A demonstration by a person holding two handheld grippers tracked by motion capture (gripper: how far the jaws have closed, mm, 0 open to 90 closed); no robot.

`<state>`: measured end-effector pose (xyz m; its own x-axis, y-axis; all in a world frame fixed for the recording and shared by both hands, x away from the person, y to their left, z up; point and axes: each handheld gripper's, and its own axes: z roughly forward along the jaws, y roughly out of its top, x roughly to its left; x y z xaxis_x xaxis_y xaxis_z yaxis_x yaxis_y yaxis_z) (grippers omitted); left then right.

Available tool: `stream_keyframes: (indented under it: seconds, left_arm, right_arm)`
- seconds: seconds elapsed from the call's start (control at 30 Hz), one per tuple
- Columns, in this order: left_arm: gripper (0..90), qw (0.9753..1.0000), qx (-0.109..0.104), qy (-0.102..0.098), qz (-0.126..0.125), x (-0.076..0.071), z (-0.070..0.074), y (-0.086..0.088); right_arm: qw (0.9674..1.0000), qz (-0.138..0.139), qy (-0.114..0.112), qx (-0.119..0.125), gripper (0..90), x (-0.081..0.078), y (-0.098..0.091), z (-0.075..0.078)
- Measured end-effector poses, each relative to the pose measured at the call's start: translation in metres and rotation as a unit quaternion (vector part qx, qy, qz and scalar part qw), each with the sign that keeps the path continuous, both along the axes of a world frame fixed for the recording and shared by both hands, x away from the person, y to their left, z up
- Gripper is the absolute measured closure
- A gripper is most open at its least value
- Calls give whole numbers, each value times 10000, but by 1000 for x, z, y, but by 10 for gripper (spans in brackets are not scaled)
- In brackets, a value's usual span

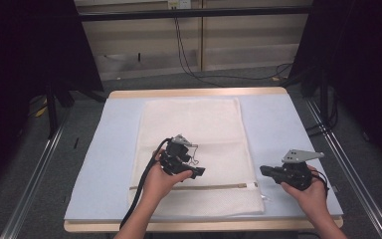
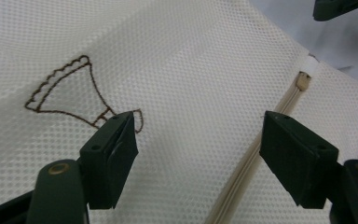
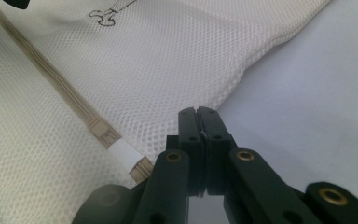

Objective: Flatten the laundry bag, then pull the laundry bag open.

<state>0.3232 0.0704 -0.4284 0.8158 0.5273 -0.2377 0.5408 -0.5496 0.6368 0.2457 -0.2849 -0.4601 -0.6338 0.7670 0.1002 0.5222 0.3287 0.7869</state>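
A cream mesh laundry bag (image 1: 194, 129) lies flat on the pale blue table cover (image 1: 288, 129). A beige zipper (image 1: 194, 187) runs across the bag near its front edge. My left gripper (image 1: 199, 172) hovers over the bag's middle with its jaws open and nothing between them (image 2: 198, 135). Beside it are a brown stitched figure (image 2: 70, 88) and the zipper (image 2: 242, 172). My right gripper (image 1: 264, 170) sits at the bag's right edge, jaws shut (image 3: 199, 114), right by the zipper's white end tab (image 3: 122, 153). I cannot make out anything pinched between them.
The table's wooden rim (image 1: 199, 92) shows at the back and front. Black curtains stand at both sides, and cables (image 1: 189, 59) lie on the floor behind. Bare blue cover (image 3: 317, 93) stretches to the right of the bag.
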Motion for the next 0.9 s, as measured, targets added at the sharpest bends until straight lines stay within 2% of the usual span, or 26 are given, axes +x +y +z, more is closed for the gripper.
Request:
stream_keyframes:
  seconds: [0.13, 0.17, 0.2, 0.4, 0.6, 0.63, 0.67, 0.77, 0.9]
  left_arm:
    - [268, 10000, -40, 7, -88, -3, -1, -9]
    - [268, 9998, -56, 22, -177, -4, -2, -14]
    - [268, 9998, 3, 25, -195, -5, -2, -17]
    - [269, 9993, 30, 86, -364, -7, -8, -34]
    - [316, 9988, 9, 73, -477, -9, -10, -45]
    - [322, 9983, 61, 95, -566, -9, -10, -49]
    - [329, 9983, 28, 93, -567, -10, -11, -52]
    - [364, 9975, 130, 88, -683, -11, -12, -58]
    - [394, 9966, 162, 132, -793, -13, -15, -67]
  right_arm:
    - [10000, -17, 25, 1, 885, 0, 0, -1]
    - [10000, -1, 19, 14, 885, 0, 0, 0]
    - [10000, 5, 11, 16, 884, 0, 0, 0]
    - [10000, 50, 22, 29, 886, -1, 1, -2]
    - [10000, 93, 14, 30, 891, -2, 2, -2]
    - [9999, 95, 14, 41, 894, -2, 3, -2]
    - [9999, 104, 17, 59, 896, -2, 3, -2]
    - [9999, 115, 6, 57, 896, -3, 4, -2]
    - [9999, 106, 11, 49, 894, -4, 4, -3]
